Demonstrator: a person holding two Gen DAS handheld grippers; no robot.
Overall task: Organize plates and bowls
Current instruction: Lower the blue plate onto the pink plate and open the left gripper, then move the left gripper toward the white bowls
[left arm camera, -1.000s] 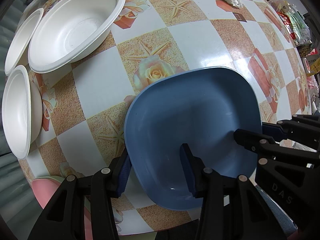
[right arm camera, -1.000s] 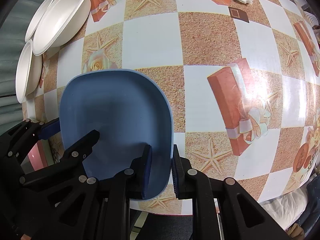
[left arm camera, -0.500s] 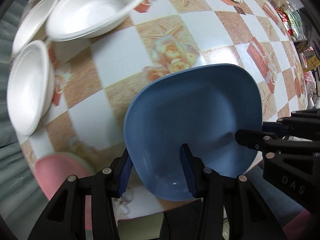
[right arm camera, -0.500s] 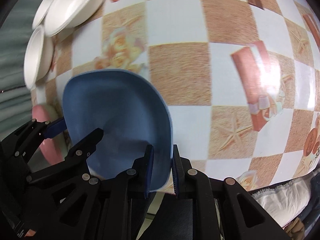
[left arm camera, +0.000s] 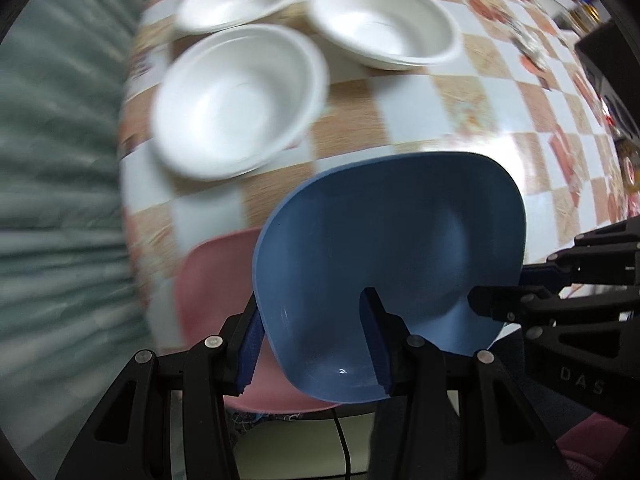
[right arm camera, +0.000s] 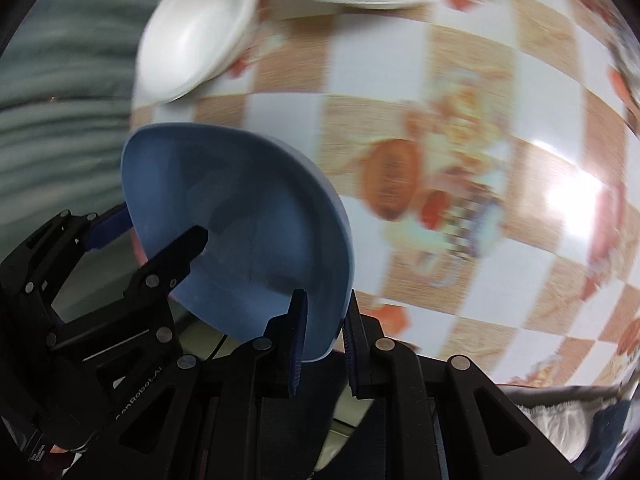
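Both grippers hold one blue square plate (left arm camera: 384, 248) in the air, tilted. My left gripper (left arm camera: 314, 340) is shut on its near-left rim; my right gripper (right arm camera: 324, 332) is shut on its right rim. The plate shows in the right wrist view (right arm camera: 240, 220) too. It hangs over a pink plate (left arm camera: 208, 280) at the table's near-left corner. Three white foam bowls stand beyond: one close (left arm camera: 236, 100), one behind it (left arm camera: 240, 0), one to the right (left arm camera: 384, 20).
The checkered tablecloth (left arm camera: 460, 112) covers the table; its left edge runs beside a grey-green curtain (left arm camera: 52, 140). The right gripper's black body (left arm camera: 568, 300) reaches in from the right. Small items lie along the far right edge, blurred.
Both grippers carried the blue plate left and toward the near-left corner, so it now hangs over the pink plate. The white bowls now lie straight ahead. The grip is unchanged.
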